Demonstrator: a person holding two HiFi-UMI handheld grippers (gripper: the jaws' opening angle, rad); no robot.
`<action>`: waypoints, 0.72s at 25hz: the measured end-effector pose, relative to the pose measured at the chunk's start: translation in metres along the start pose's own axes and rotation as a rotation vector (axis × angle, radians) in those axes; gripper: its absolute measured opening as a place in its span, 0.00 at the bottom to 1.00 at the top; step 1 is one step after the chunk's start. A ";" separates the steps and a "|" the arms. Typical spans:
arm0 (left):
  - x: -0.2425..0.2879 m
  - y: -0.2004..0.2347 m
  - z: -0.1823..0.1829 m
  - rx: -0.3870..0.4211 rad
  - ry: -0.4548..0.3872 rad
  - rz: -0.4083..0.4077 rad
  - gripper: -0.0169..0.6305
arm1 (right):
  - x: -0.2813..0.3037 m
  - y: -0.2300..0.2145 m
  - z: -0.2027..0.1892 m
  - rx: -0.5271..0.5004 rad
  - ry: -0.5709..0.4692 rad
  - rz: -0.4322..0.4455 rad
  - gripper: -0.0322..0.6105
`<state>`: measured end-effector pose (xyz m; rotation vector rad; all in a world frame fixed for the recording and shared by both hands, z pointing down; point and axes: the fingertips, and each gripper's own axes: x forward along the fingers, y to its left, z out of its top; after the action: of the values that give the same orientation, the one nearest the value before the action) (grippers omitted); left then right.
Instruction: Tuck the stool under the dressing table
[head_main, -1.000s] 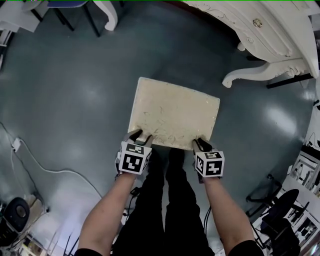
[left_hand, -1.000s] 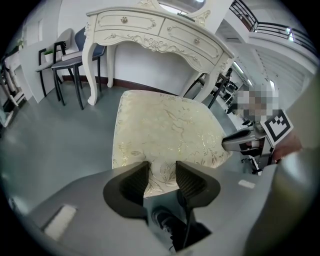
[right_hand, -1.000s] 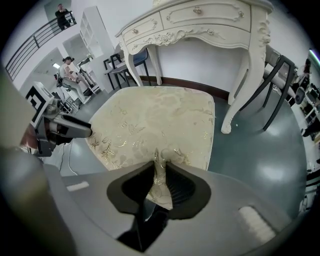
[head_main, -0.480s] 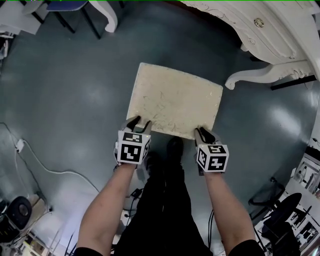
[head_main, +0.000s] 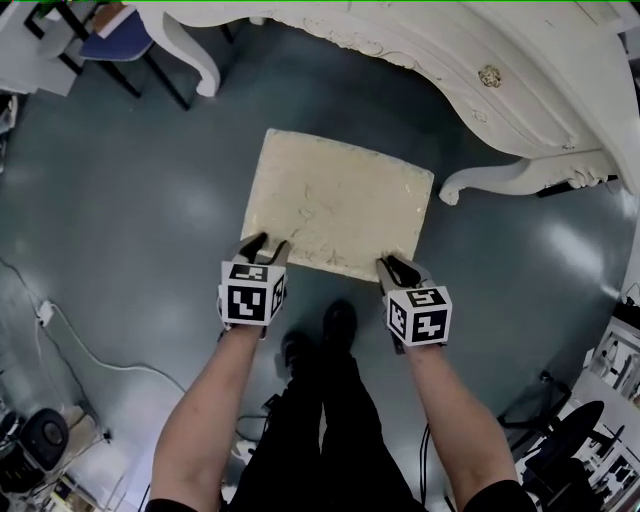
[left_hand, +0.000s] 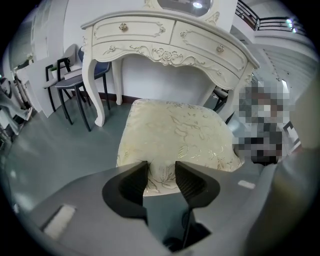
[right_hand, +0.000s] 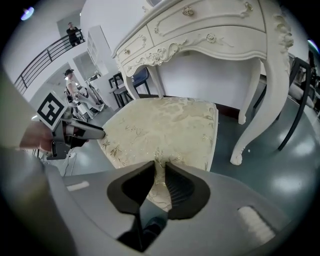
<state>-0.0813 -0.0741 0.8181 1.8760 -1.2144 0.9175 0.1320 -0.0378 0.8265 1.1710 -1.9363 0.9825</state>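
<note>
Cream stool, mid-frame below the dressing table, is clamped at its near edge by left tongs and right tongs for the push-in; a straight shove between the table legs is called for.

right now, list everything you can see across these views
stool: one, cream cushion, on the floor in front of the table
dressing table: one, white, top of the head view
chair: one, dark frame, blue seat, top left
cable: one, white, on the floor at left
floor: grey-blue
left gripper: one, jaws shut on the stool's near edge
right gripper: one, jaws shut on the same edge
</note>
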 end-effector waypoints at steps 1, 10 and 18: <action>0.003 0.000 0.006 -0.007 -0.009 0.004 0.32 | 0.001 -0.005 0.006 -0.011 -0.006 0.005 0.16; 0.030 -0.004 0.053 0.006 -0.016 -0.030 0.32 | 0.015 -0.040 0.050 0.005 -0.001 -0.014 0.16; 0.054 0.015 0.111 0.067 -0.047 -0.090 0.32 | 0.034 -0.052 0.093 0.036 -0.021 -0.095 0.16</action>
<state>-0.0587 -0.1960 0.8113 1.9988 -1.1290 0.8801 0.1521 -0.1478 0.8223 1.2859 -1.8682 0.9623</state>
